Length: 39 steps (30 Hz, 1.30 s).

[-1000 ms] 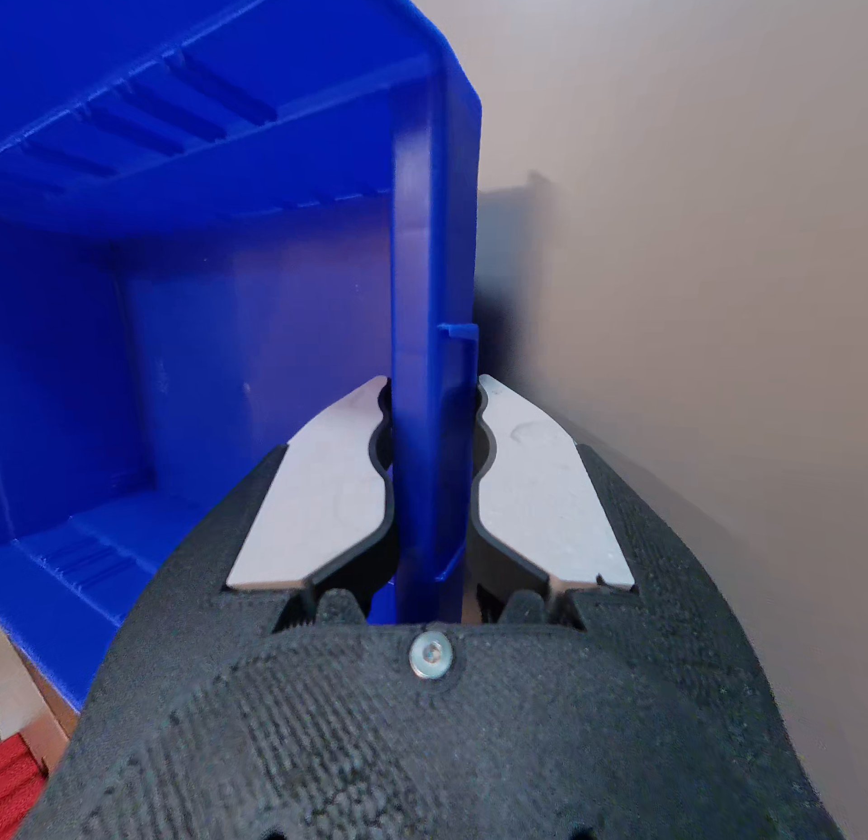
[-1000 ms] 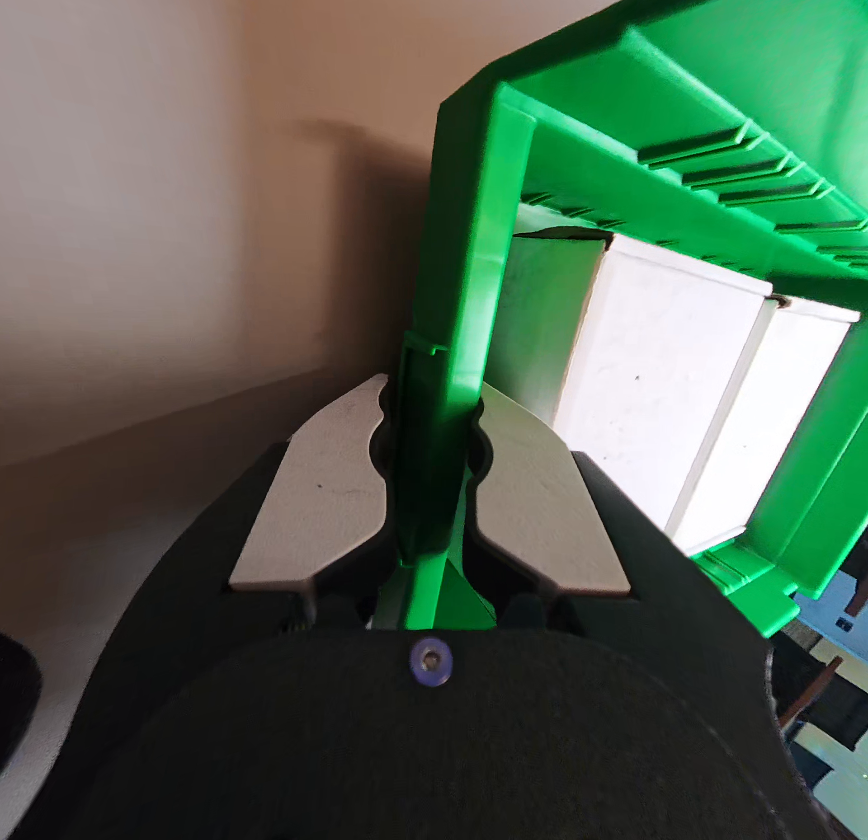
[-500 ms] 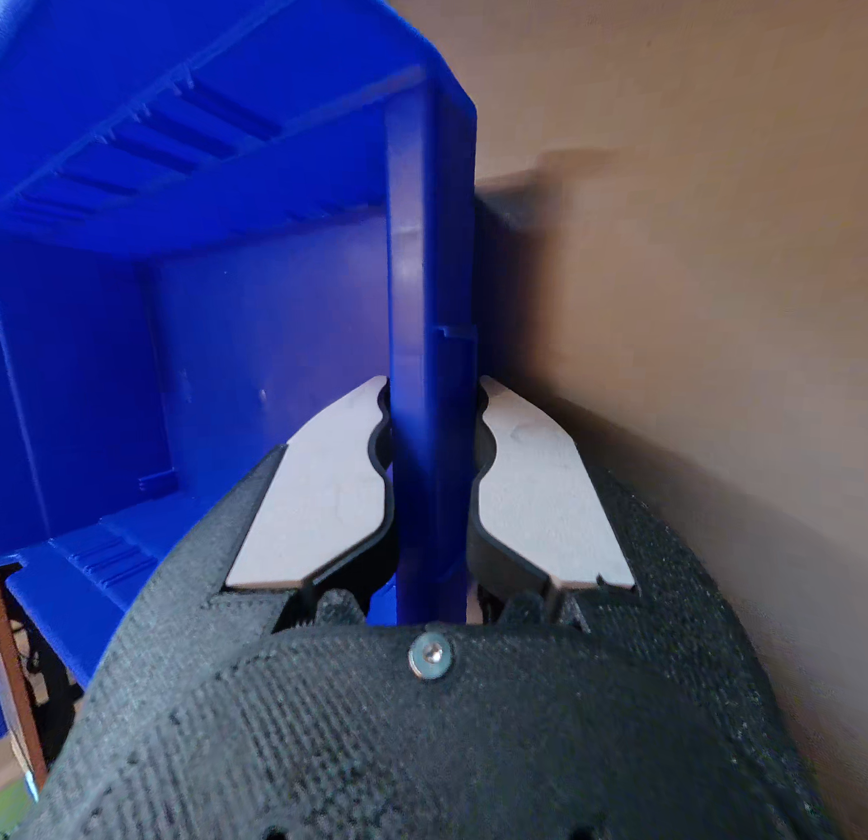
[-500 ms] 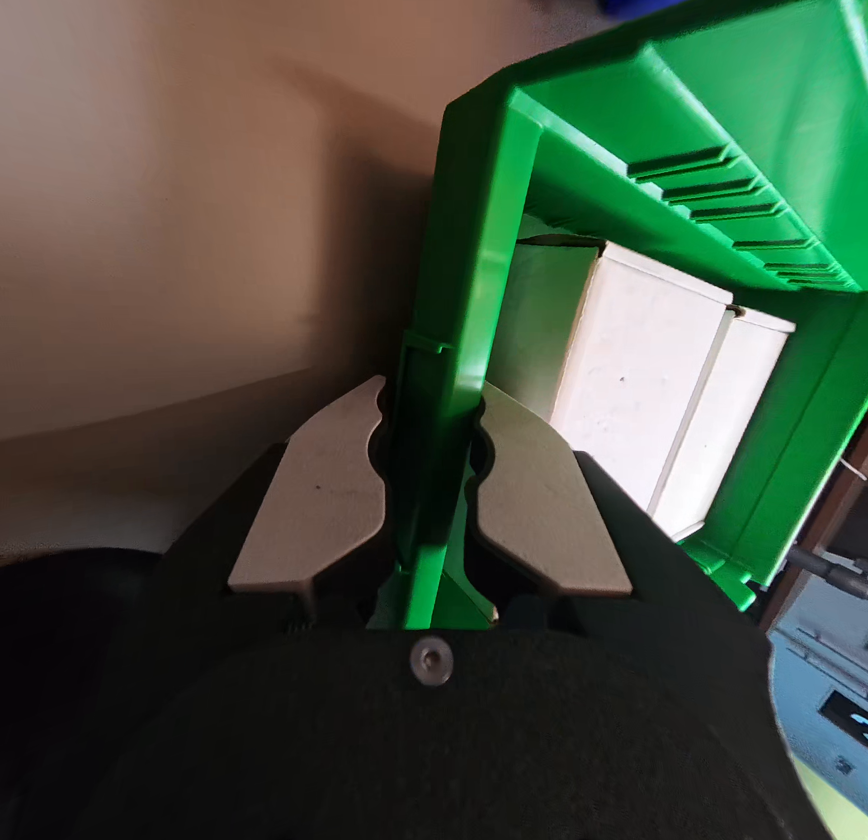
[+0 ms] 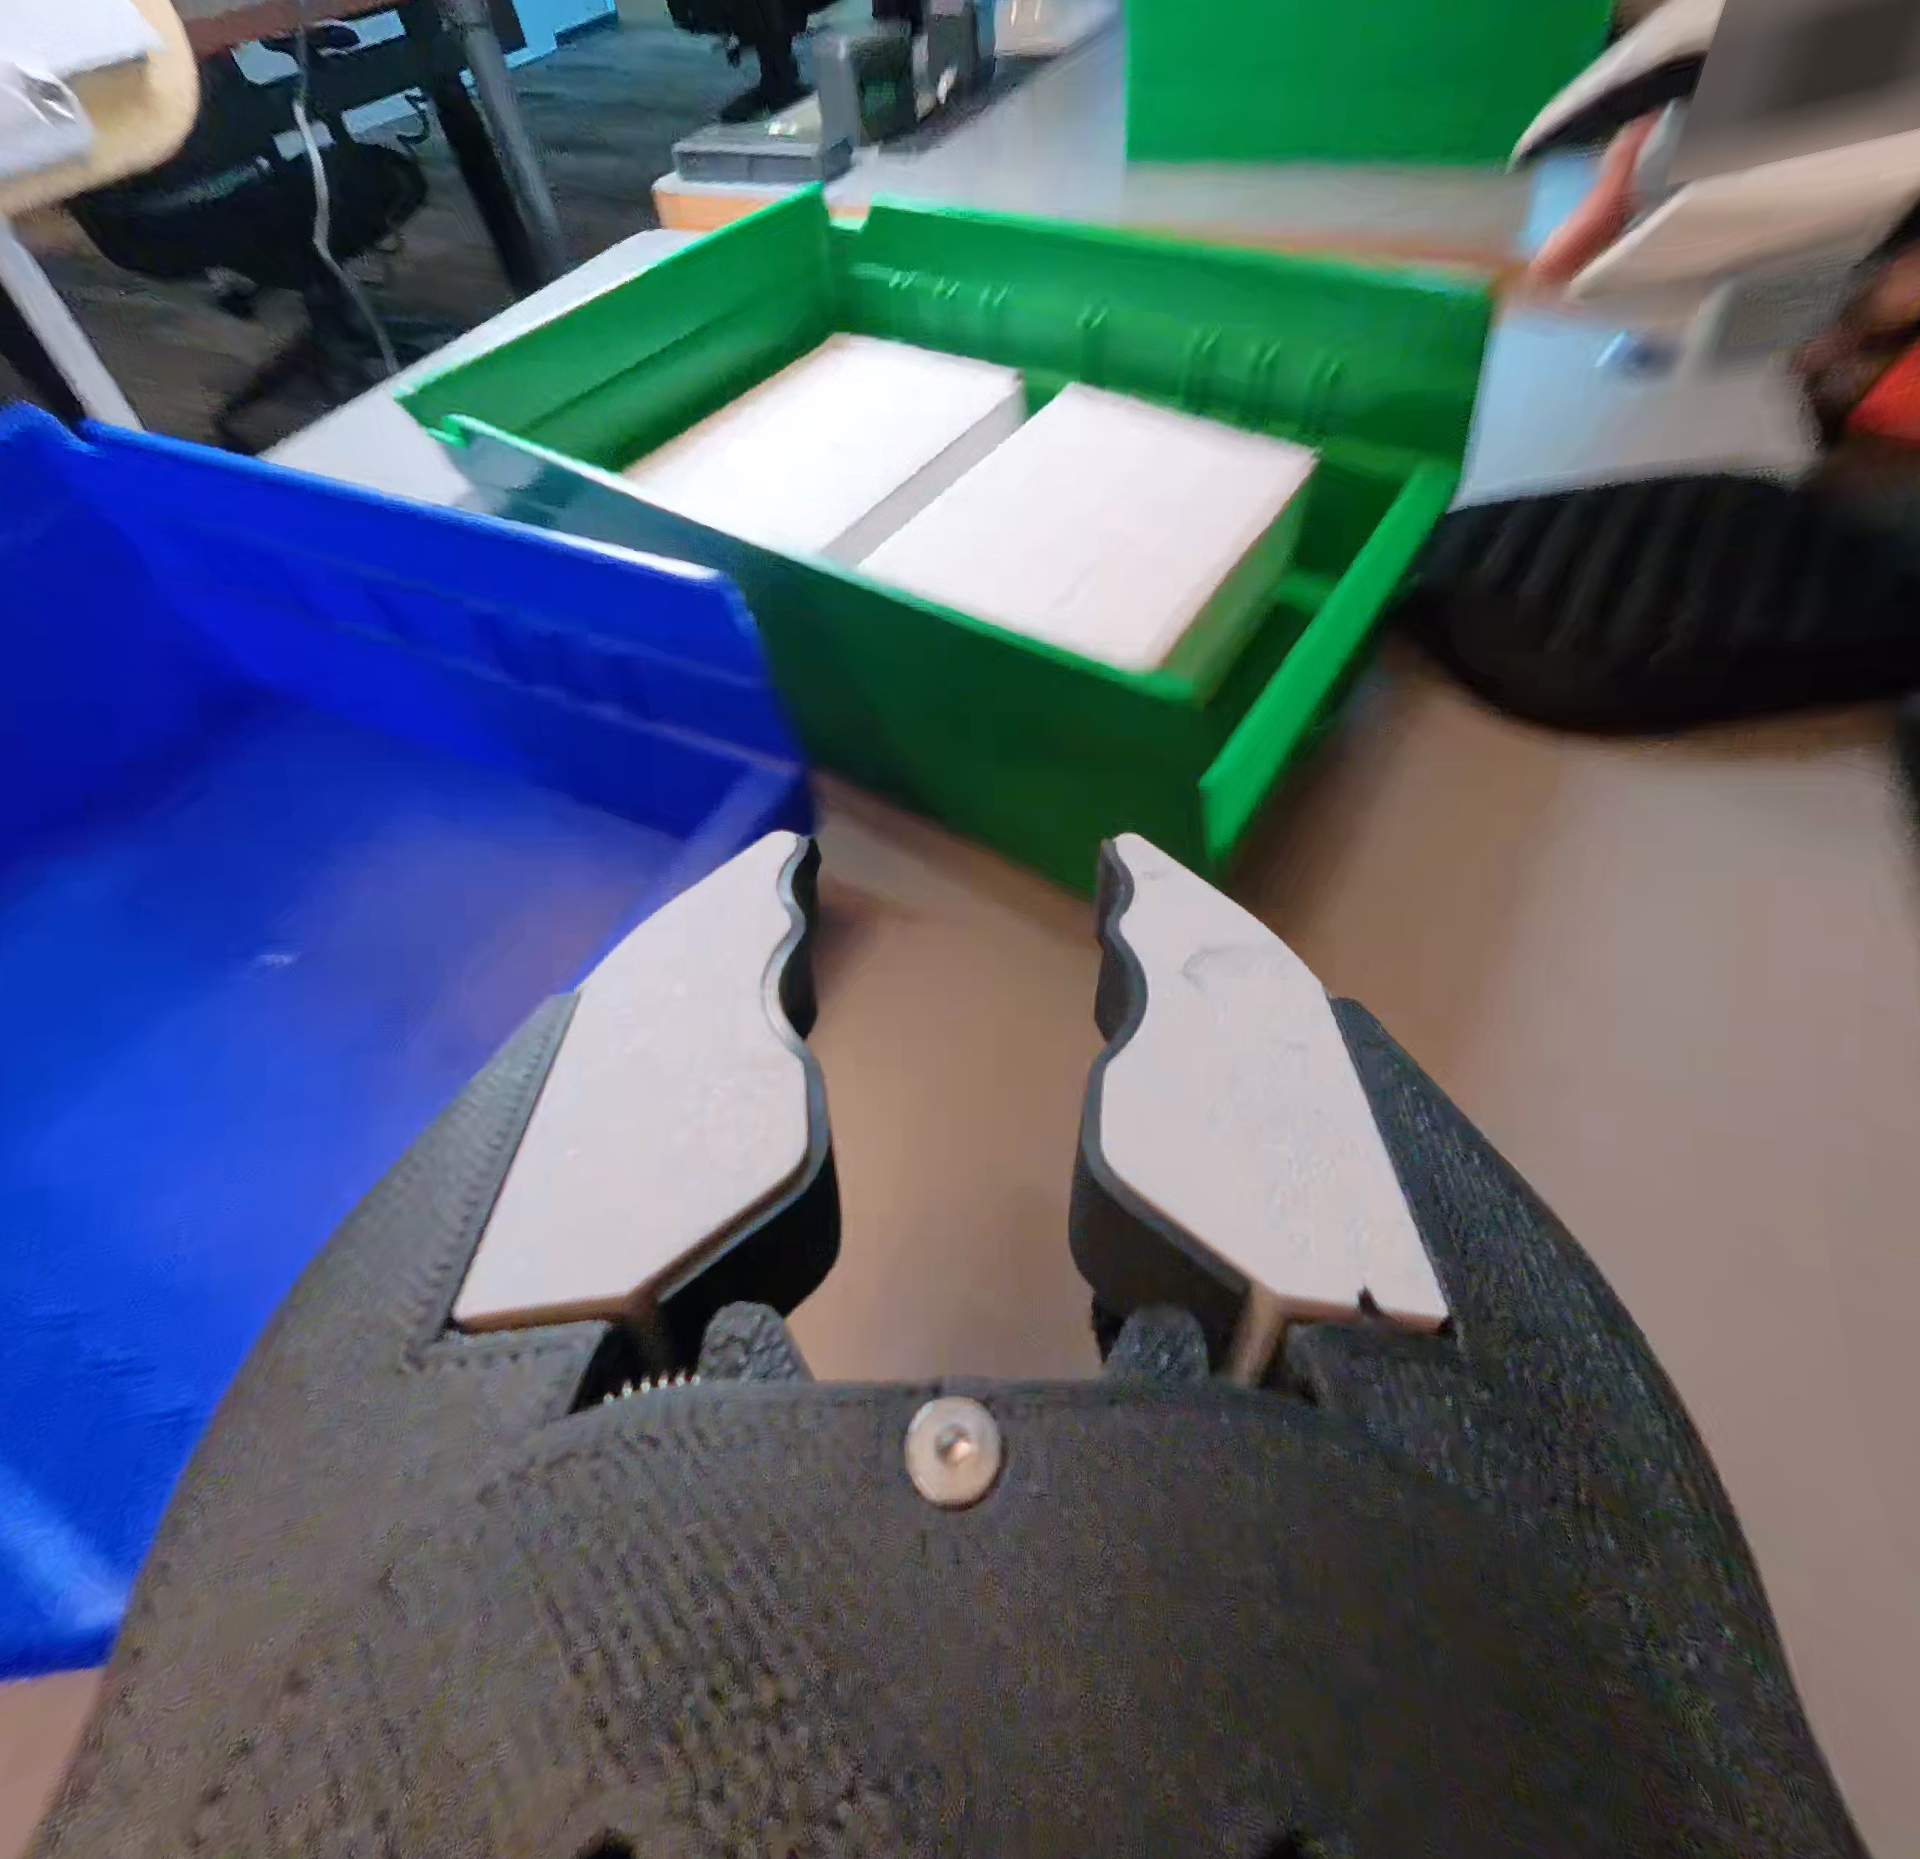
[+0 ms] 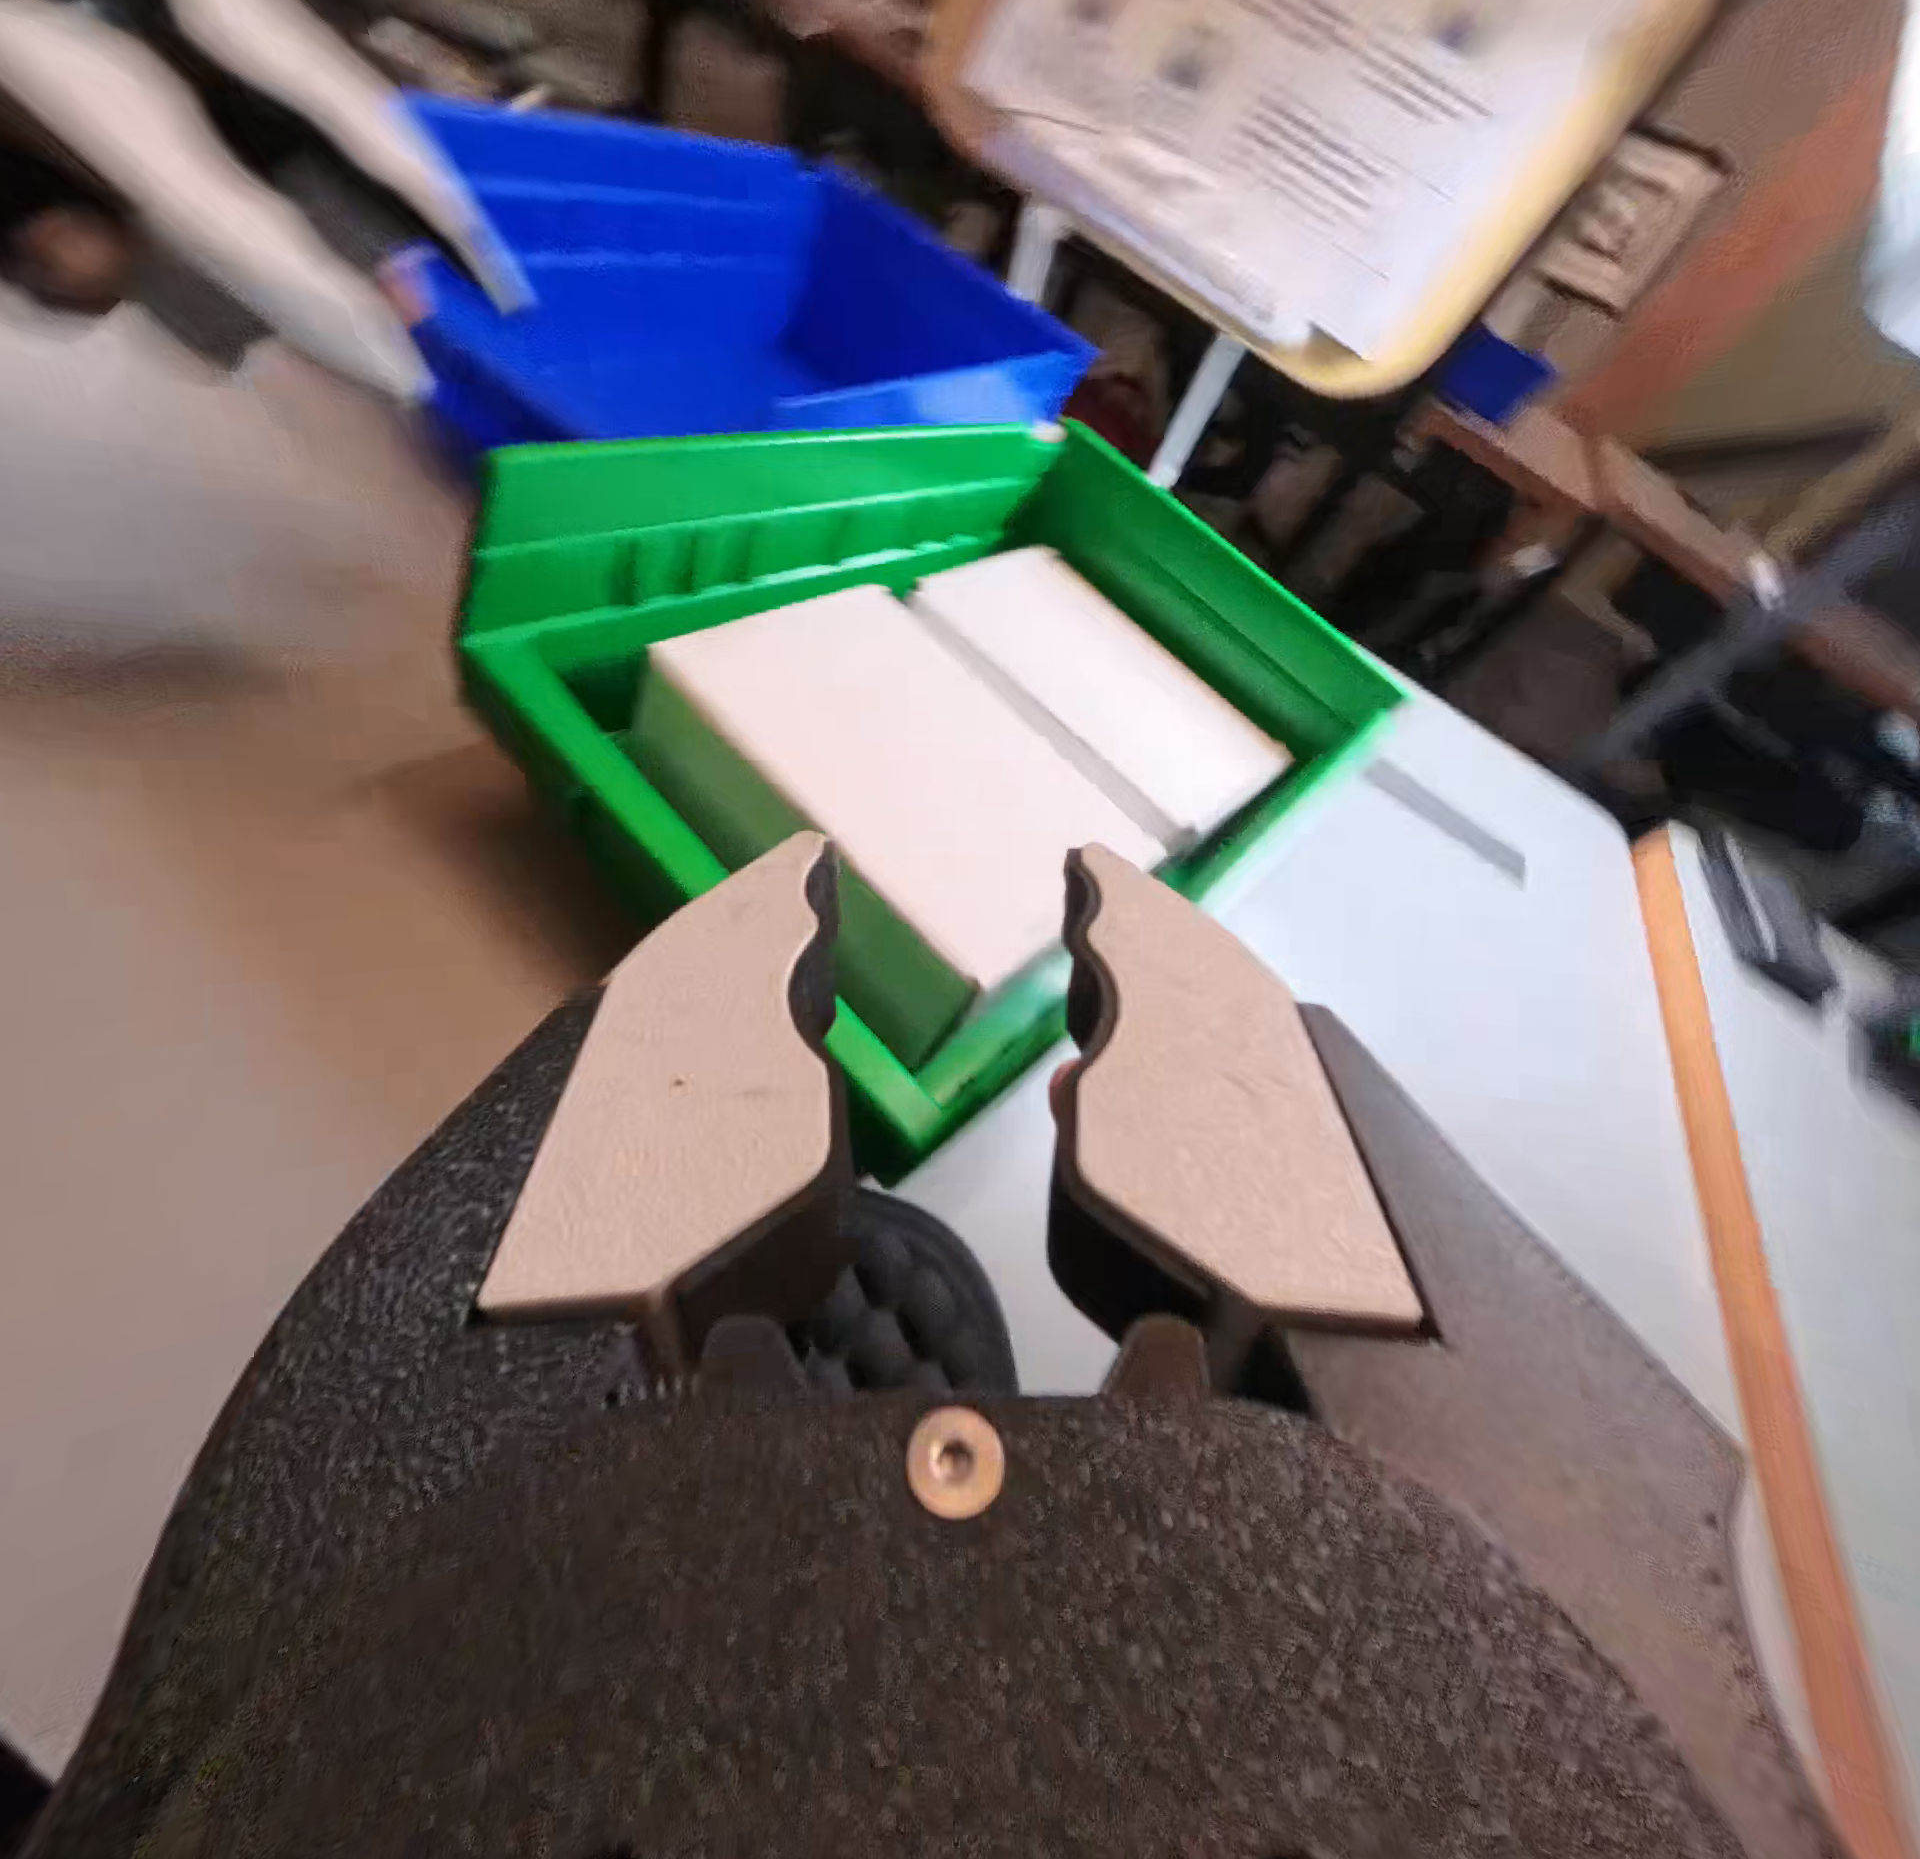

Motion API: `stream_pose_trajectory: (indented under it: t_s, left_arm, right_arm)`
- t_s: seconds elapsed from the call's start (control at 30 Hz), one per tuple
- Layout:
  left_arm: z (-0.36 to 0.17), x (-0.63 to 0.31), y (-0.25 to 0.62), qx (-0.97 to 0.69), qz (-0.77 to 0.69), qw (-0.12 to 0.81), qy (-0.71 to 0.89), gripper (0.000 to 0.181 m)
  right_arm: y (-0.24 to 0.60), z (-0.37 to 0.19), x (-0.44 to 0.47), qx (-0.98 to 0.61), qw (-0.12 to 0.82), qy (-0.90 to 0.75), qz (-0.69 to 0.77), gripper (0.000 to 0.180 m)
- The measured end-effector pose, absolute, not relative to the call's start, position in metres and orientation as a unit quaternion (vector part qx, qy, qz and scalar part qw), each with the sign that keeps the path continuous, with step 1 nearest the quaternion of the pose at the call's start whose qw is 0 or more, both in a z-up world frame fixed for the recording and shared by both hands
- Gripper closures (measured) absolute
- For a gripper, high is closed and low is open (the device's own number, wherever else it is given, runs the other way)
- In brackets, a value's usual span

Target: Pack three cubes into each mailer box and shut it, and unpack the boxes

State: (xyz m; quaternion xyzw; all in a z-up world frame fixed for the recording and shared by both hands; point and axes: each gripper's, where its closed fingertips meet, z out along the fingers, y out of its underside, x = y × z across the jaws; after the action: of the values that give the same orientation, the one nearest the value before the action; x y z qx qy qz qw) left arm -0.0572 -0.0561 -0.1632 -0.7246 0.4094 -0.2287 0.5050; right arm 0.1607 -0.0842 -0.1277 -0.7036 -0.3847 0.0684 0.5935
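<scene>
We begin at the left of the desk (image 5: 1558, 978), where a blue bin (image 5: 312, 926) sits with nothing visible inside it. Just over its right-hand rim hangs our left tool (image 5: 951, 900), its two pale fingers spread wide with only bare desk between them, holding nothing.

Moving right, a green bin (image 5: 987, 729) stands just beside the blue one, toward the desk's far edge as the left wrist view sees it. Inside lie two white mailer boxes (image 5: 1081, 531), flat, lids closed, side by side with a thin gap between them (we cannot tell whether they hold cubes). No loose cubes are in view.

Further right again, our right tool (image 6: 948, 900) hovers over the near corner of the green bin (image 6: 914, 1103), fingers parted and empty. In the right wrist view the mailer boxes (image 6: 883, 760) lie straight ahead of it, their long axes running away from the fingertips and a little rightward, toward the bin's far wall; the nearer box's short end sits just beyond the fingers.

We judge the right tool the closer one to the boxes. A lift would likely call for it to grip the nearer box across its narrow width, since the left tool has the green wall in its way.
</scene>
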Motion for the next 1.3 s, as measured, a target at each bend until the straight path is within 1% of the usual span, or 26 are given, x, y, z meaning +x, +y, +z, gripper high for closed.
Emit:
stream_pose_trajectory:
  t_s: [0.07, 0.13, 0.17, 0.23, 0.3, 0.37, 0.4, 0.5, 0.57, 0.67, 0.77, 0.97, 1.13, 1.3]
  left_arm:
    - [-0.164, -0.034, -0.074, -0.735, -0.291, 0.497, 0.357, 0.127]
    - [-0.174, -0.011, -0.084, -0.751, -0.323, 0.484, 0.312, 0.125]
    - [-0.181, -0.003, -0.085, -0.763, -0.320, 0.477, 0.297, 0.124]
    - [-0.191, 0.008, -0.080, -0.776, -0.301, 0.486, 0.267, 0.122]
    - [-0.198, 0.012, -0.069, -0.786, -0.274, 0.502, 0.234, 0.126]
    - [-0.202, 0.013, -0.057, -0.790, -0.258, 0.519, 0.200, 0.141]
    - [-0.200, 0.016, -0.054, -0.789, -0.266, 0.522, 0.185, 0.142]
    - [-0.197, 0.015, -0.041, -0.789, -0.256, 0.539, 0.146, 0.152]
    - [-0.196, 0.013, -0.037, -0.789, -0.230, 0.550, 0.147, 0.157]
    - [-0.186, 0.015, -0.041, -0.780, -0.194, 0.570, 0.174, 0.161]
    - [-0.164, 0.015, -0.051, -0.758, -0.200, 0.592, 0.185, 0.160]
    - [-0.085, -0.013, -0.075, -0.711, -0.176, 0.658, 0.174, 0.162]
    - [-0.030, -0.086, -0.098, -0.705, -0.122, 0.685, 0.136, 0.167]
    - [-0.009, -0.170, -0.125, -0.701, -0.068, 0.707, 0.066, 0.169]
  right_arm:
    - [-0.074, -0.141, 0.189, -0.739, 0.601, -0.295, 0.077, 0.131]
    - [-0.064, -0.167, 0.198, -0.767, 0.581, -0.266, 0.061, 0.122]
    - [-0.060, -0.178, 0.196, -0.778, 0.569, -0.259, 0.060, 0.118]
    - [-0.052, -0.190, 0.186, -0.800, 0.545, -0.237, 0.086, 0.117]
    - [-0.043, -0.195, 0.187, -0.817, 0.528, -0.218, 0.071, 0.124]
    - [-0.037, -0.197, 0.185, -0.823, 0.522, -0.213, 0.068, 0.138]
    - [-0.036, -0.198, 0.182, -0.822, 0.524, -0.211, 0.074, 0.140]
    - [-0.033, -0.197, 0.186, -0.820, 0.533, -0.203, 0.042, 0.150]
    - [-0.033, -0.193, 0.188, -0.816, 0.543, -0.194, 0.042, 0.161]
    - [-0.040, -0.179, 0.191, -0.804, 0.566, -0.178, 0.039, 0.165]
    - [-0.051, -0.152, 0.193, -0.784, 0.597, -0.169, 0.035, 0.167]
    - [-0.072, -0.075, 0.168, -0.730, 0.653, -0.195, 0.046, 0.166]
    - [-0.079, -0.035, 0.098, -0.700, 0.656, -0.235, 0.155, 0.164]
    - [-0.077, -0.025, 0.008, -0.677, 0.645, -0.278, 0.218, 0.166]
